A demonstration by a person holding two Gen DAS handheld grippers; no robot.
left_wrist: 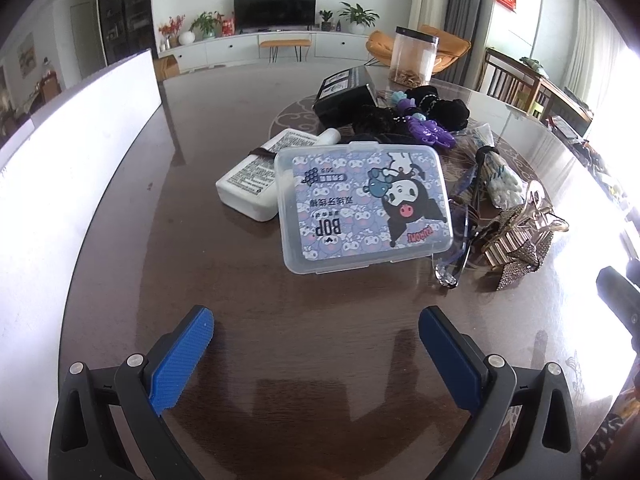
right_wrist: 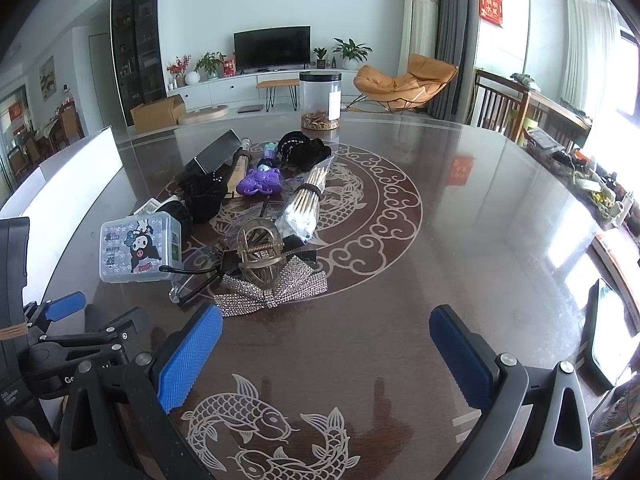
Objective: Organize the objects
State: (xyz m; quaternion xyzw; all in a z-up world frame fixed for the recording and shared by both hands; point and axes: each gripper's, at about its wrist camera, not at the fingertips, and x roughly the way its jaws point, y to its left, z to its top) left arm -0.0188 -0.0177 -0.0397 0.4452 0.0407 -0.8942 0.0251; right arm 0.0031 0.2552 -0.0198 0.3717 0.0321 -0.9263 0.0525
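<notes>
At the bottom of the left wrist view the left gripper (left_wrist: 316, 334) stands wide, its blue pads (left_wrist: 182, 360) apart over bare dark bench (left_wrist: 280, 360) and holding nothing. The right gripper (right_wrist: 326, 340) is likewise spread wide and empty at the bottom of the right wrist view, above fish patterns inlaid in the bench.

Just beyond the left gripper, at frame centre, lies a clear box (left_wrist: 362, 204) with a cartoon label, one edge resting on a white bottle (left_wrist: 260, 174) to its left. To the box's right, glasses (left_wrist: 460, 236) and a rhinestone bow (left_wrist: 516, 260) lie close together, with a gold hair claw (right_wrist: 258, 250) on the bow. Farther back come a bundle of swabs (right_wrist: 304, 204), a purple clip (right_wrist: 262, 182), black scrunchies (right_wrist: 204, 196) and a black box (left_wrist: 346, 96), all crowded together. Farthest, in the upper middle, a clear jar (right_wrist: 320, 100) stands upright, apart from the heap.

A white panel (left_wrist: 80, 152) runs along the left edge.
</notes>
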